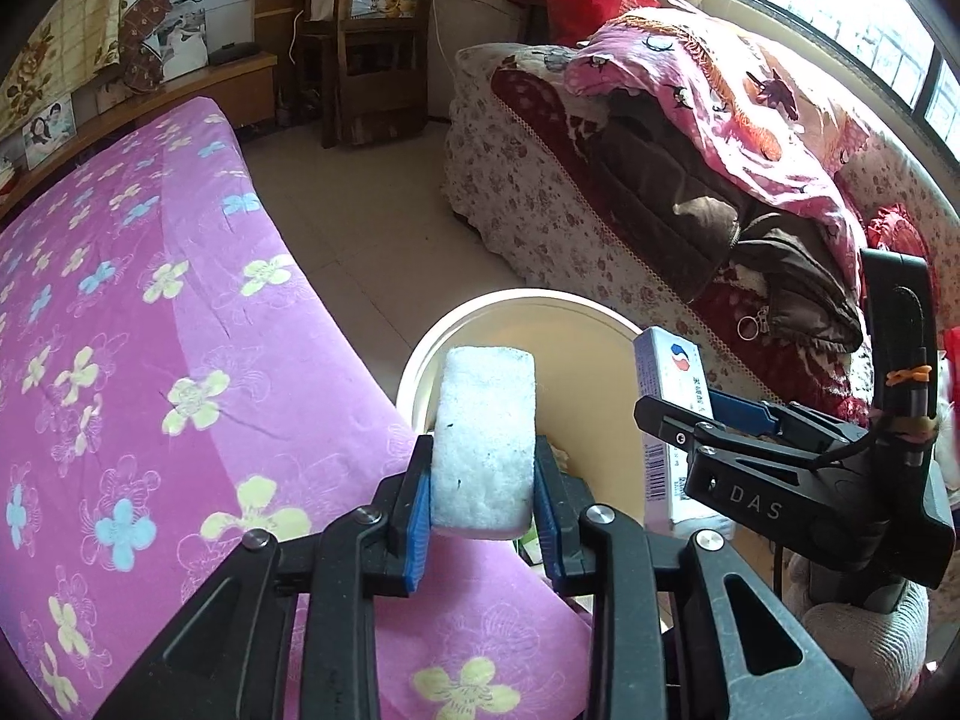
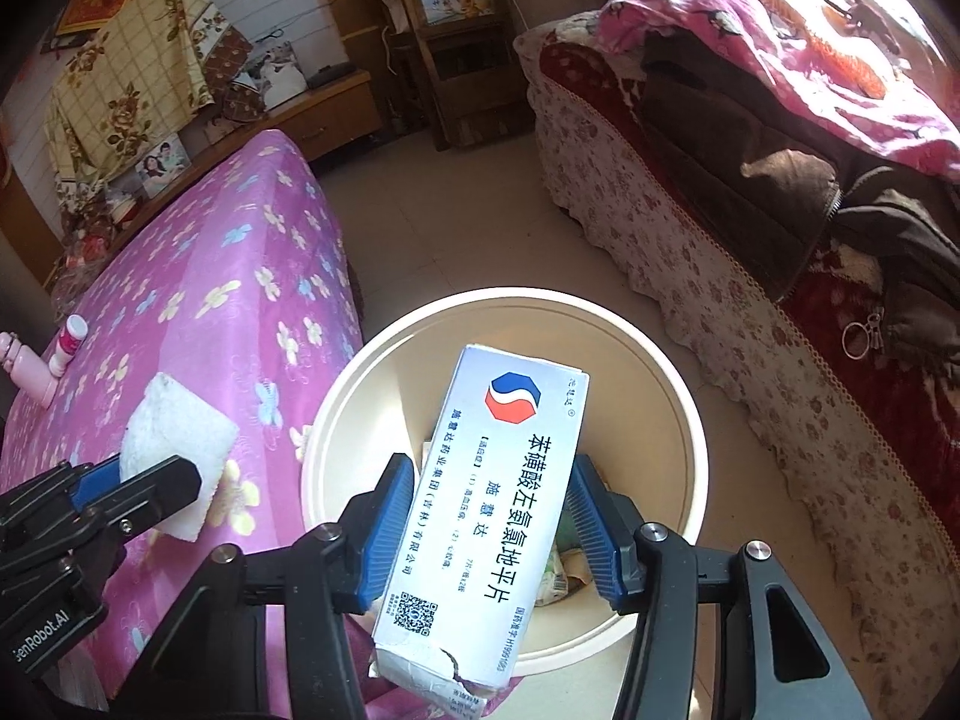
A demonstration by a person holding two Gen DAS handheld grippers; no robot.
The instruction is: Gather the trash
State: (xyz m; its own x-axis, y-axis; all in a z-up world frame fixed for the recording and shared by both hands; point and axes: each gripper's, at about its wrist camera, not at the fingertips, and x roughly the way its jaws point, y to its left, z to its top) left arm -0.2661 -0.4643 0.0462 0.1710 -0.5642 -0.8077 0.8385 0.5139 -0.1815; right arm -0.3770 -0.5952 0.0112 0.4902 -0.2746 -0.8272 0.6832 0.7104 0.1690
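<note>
Left claw (image 1: 483, 480): we have it clamped on a white foam block (image 1: 485, 438), blue pads pressing its two long sides; the block stands up between the fingers, poised at the near rim of the bin, not yet fully over the opening
Right claw (image 2: 495, 516): we grip a blue-and-white medicine box (image 2: 480, 516) with a red-and-blue logo and a torn lower corner; the left pad is flat on its edge, the right pad sits at its other edge, and the box hangs tilted right above the bin's mouth
Bin (image 2: 672, 396): a round cream bucket on the tiled floor, between the bed and the sofa; we can make out some wrappers or paper scraps (image 2: 561, 570) already lying at its bottom, too hidden by the box to name
Done so far: we judge both pieces picked up and carried to the bin, and at least some earlier rubbish is inside
Left to do: neither piece is dropped yet; both claws need to let go over the opening, the foam block after a little more reach inward
Still on the bed: a small white bottle with a pink cap (image 2: 71, 343) and a pink bottle (image 2: 27, 369) lie on the purple flowered bedcover (image 2: 198, 324); whether they count as trash we cannot tell
Risk: we think the foam block, being light and near the rim, could fall outside if released here
</note>
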